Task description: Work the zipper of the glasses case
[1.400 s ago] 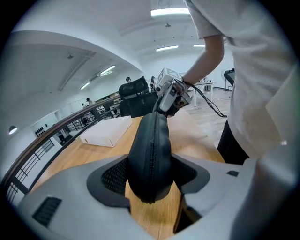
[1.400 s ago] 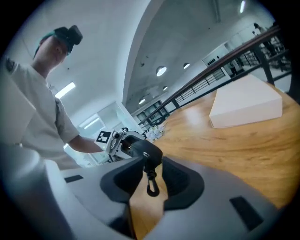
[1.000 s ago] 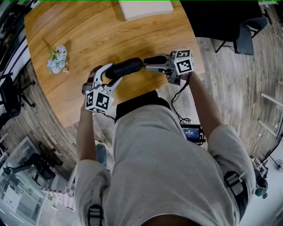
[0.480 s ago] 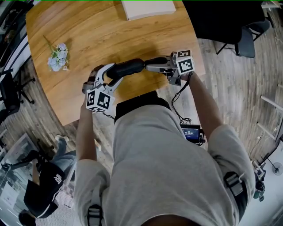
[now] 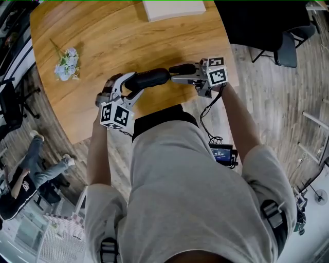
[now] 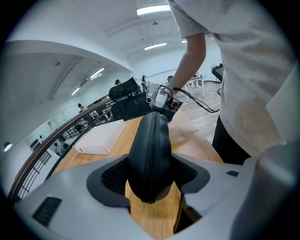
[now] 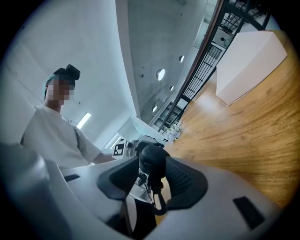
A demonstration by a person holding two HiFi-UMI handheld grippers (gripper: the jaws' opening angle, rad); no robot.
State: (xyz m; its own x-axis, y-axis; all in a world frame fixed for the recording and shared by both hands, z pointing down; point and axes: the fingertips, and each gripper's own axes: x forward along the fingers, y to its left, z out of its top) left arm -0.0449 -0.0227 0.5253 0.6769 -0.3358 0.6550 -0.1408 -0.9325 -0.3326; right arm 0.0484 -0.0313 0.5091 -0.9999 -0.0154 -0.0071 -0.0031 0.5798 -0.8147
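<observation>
A black zippered glasses case (image 5: 147, 79) is held a little above the wooden table (image 5: 103, 36), near its front edge. My left gripper (image 5: 123, 88) is shut on the case's left end, and both pads press its sides (image 6: 152, 150). My right gripper (image 5: 177, 78) is at the case's right end. Its jaws have just been opening and stand around the case tip (image 7: 152, 161). The zipper pull loop (image 7: 157, 199) hangs loose between them, and no pad presses it. The zipper seam runs closed along the case in the left gripper view.
A white box (image 5: 172, 9) lies at the table's far edge. A small flower bunch (image 5: 66, 66) lies at the left. A black chair (image 5: 288, 41) stands on the floor at the right. A person (image 5: 20, 180) is on the floor at the lower left.
Both grippers and the case stay where they were. A bystander at the lower left of the head view has moved across the floor.
</observation>
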